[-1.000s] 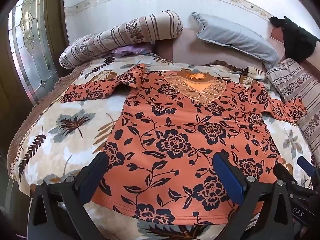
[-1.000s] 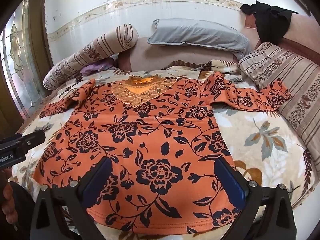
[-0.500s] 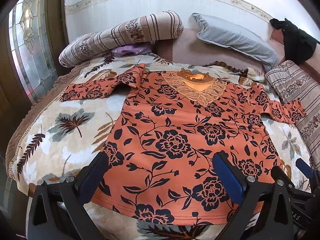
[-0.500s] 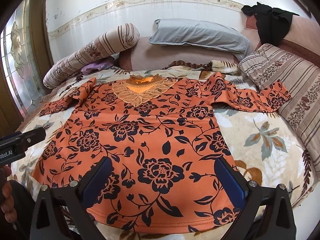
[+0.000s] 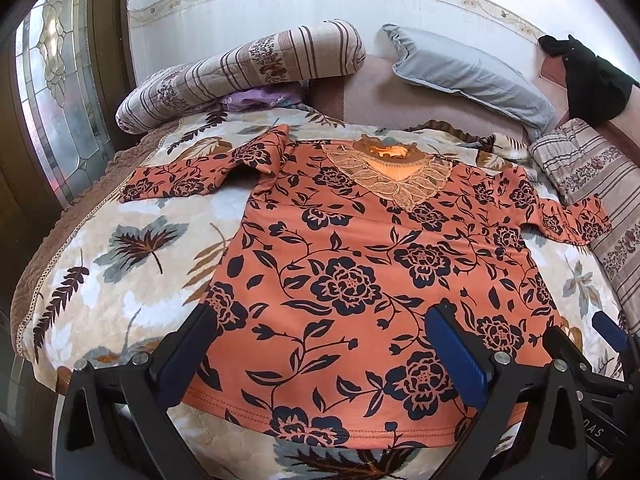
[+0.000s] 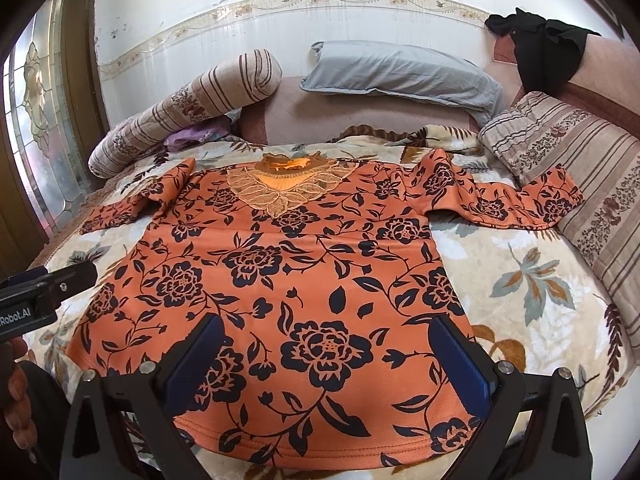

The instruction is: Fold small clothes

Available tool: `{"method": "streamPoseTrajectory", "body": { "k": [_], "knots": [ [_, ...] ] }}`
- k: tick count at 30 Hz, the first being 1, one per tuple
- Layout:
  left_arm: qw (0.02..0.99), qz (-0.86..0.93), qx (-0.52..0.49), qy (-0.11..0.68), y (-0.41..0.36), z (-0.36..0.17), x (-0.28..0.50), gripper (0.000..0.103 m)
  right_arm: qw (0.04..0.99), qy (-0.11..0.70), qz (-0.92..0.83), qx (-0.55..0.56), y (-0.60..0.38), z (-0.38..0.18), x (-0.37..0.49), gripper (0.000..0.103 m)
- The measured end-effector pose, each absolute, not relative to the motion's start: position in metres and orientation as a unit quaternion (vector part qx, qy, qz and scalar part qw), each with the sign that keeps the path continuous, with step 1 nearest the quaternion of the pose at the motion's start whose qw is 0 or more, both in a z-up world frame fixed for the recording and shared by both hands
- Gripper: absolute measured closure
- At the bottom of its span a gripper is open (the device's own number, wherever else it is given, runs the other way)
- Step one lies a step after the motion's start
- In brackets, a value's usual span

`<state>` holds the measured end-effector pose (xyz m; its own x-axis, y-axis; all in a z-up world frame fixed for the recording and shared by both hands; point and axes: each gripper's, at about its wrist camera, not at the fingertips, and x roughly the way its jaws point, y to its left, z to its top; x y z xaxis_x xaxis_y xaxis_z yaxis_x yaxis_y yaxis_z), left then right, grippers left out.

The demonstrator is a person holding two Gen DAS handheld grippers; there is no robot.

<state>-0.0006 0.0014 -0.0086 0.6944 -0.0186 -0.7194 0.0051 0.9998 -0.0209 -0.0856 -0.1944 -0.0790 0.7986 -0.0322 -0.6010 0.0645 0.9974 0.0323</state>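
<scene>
Ahead of the left gripper [image 5: 320, 360], whose blue-padded jaws stand wide apart and hold nothing, the orange long-sleeved top with black flowers and a lace neckline [image 5: 360, 272] lies flat on the leaf-patterned blanket [image 5: 120, 264], its long axis running straight away from hem to collar, the hem's left corner just beside the left jaw. From the right wrist view, the right gripper [image 6: 328, 364], jaws likewise spread and empty, hovers over the same hem nearer its right corner, so each gripper is nearer its own hem corner and sleeve.
</scene>
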Motion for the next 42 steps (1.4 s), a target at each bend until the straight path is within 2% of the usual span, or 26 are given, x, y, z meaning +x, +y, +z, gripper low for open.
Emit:
{"method": "streamPoseTrajectory", "body": {
  "k": [42],
  "knots": [
    [0.920, -0.013, -0.014, 0.392, 0.005, -0.008, -0.003, 0.000, 0.951, 0.307, -0.024, 0.019, -0.188, -0.069, -0.086, 0.000]
  ]
}}
